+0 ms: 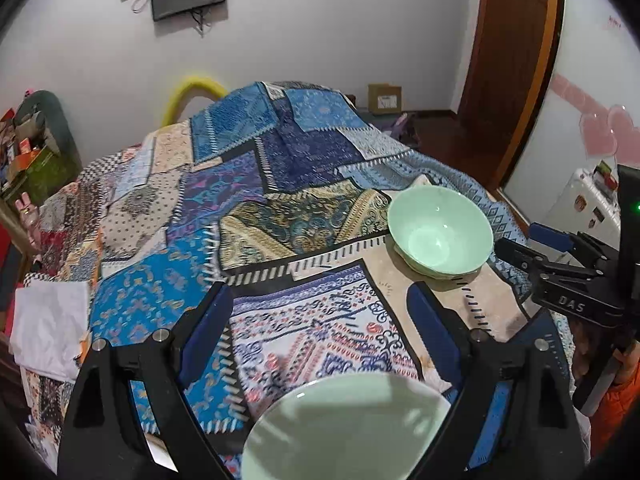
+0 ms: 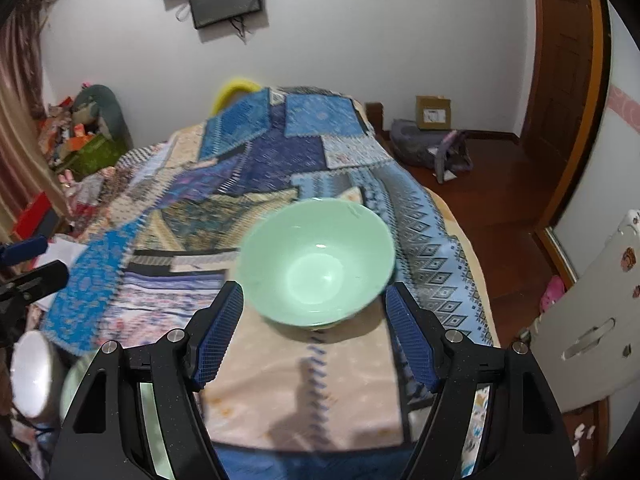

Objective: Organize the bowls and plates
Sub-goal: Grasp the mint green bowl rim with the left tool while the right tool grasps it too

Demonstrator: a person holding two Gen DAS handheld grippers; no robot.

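We note the green bowl (image 2: 316, 262) lies straight ahead of the right gripper (image 2: 316, 336), just beyond its parted, empty fingertips; the left gripper (image 1: 320, 324), also spread and empty, sits farther from it.

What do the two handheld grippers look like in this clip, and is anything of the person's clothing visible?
Both the left gripper and the right gripper have black angular frames, silver pivot pins and blue textured fingers. The right one's body reads "DAS" in white with a green light. An orange sleeve shows.
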